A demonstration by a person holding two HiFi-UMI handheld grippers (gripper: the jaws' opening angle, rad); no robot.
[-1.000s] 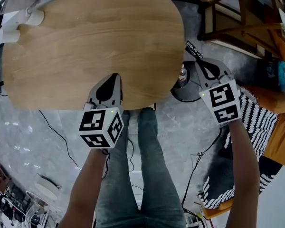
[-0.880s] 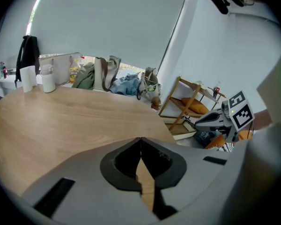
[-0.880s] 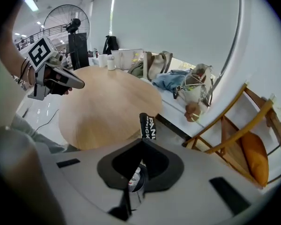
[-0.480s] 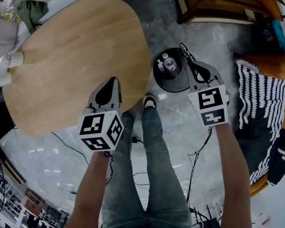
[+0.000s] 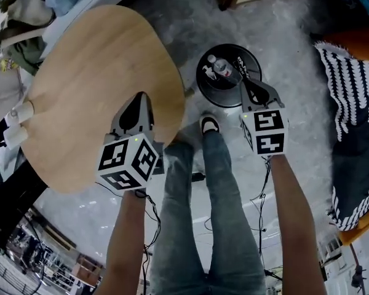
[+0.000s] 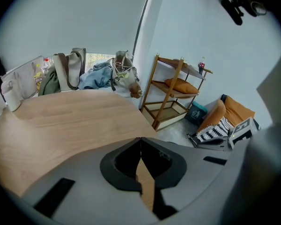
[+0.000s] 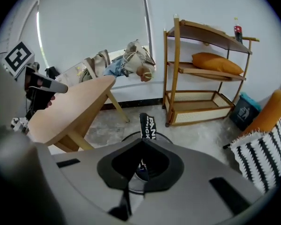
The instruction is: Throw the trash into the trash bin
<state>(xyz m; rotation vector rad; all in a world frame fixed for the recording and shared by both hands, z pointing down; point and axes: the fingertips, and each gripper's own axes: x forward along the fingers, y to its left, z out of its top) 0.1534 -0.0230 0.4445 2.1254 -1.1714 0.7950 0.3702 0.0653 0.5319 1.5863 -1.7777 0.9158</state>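
Observation:
A black round trash bin (image 5: 216, 91) stands on the grey floor beside the wooden table (image 5: 86, 85), with a plastic bottle (image 5: 220, 66) lying inside it. My right gripper (image 5: 242, 82) is shut on a black wrapper with white lettering (image 5: 243, 68), which sticks out past the tips above the bin's right side. In the right gripper view the wrapper (image 7: 148, 125) stands up from the closed tips (image 7: 141, 142), with the bin's rim (image 7: 127, 137) just below. My left gripper (image 5: 144, 97) hovers over the table's near edge, shut and empty (image 6: 141, 139).
The person's legs (image 5: 203, 214) and a shoe (image 5: 209, 125) are just in front of the bin. Cables (image 5: 258, 195) trail on the floor. A wooden shelf unit (image 7: 201, 74) and a striped blanket (image 5: 350, 72) lie to the right. Bags (image 6: 107, 74) crowd the table's far side.
The right gripper, with the wrapper, has come down and forward from beside the bin to over it. The left gripper has shifted along the table edge. The bin now shows in full.

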